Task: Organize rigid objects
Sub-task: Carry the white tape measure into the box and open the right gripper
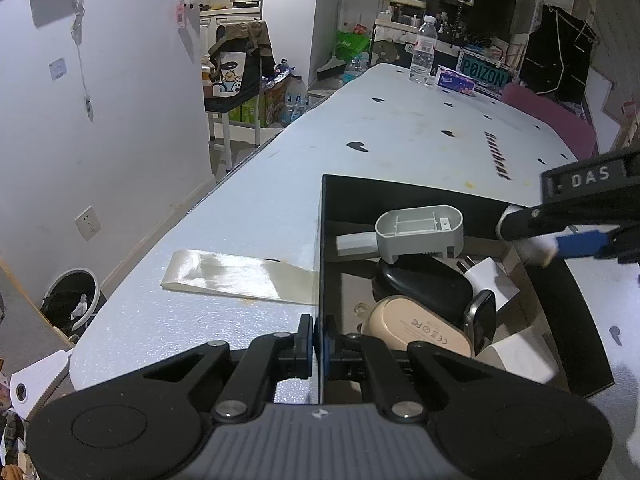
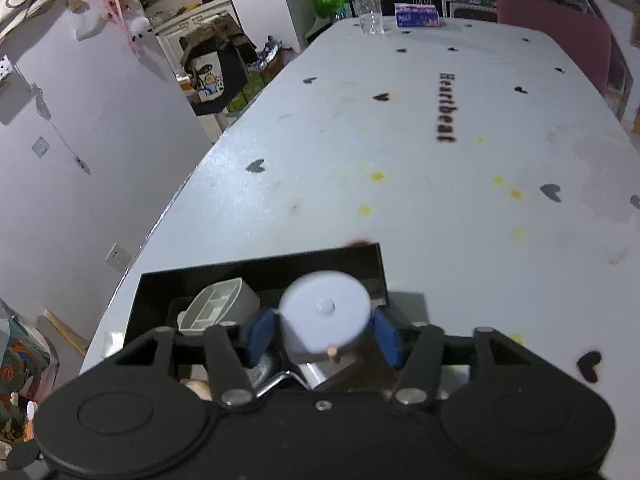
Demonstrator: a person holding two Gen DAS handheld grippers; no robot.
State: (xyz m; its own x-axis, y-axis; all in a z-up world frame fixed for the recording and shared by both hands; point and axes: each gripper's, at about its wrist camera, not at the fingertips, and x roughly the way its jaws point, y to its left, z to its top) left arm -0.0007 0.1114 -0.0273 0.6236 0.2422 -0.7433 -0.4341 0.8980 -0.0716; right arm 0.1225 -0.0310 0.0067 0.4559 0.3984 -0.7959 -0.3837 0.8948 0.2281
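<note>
**Grippers at the open black box**

The left gripper (image 1: 319, 344) pinches the thin wall of the matte black rectangular box (image 1: 560, 300), which sits on the pebbled white heart-print tablecloth (image 1: 248, 208). The right gripper (image 2: 325, 334) clamps a smooth pale-grey plastic cylinder (image 2: 325, 314) above the box, beside a ribbed grey plastic housing (image 1: 420, 230).

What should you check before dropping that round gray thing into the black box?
1. Right gripper holding the gray cylinder: ok, blue pads on both sides.
2. Cylinder over the black box: ok.
3. Left gripper clamped on the box wall: ok.
4. Free spot in the box: not ok, gray plastic part, black case and beige case crowd it.
5. What lies directly under the cylinder: cannot tell.
</note>
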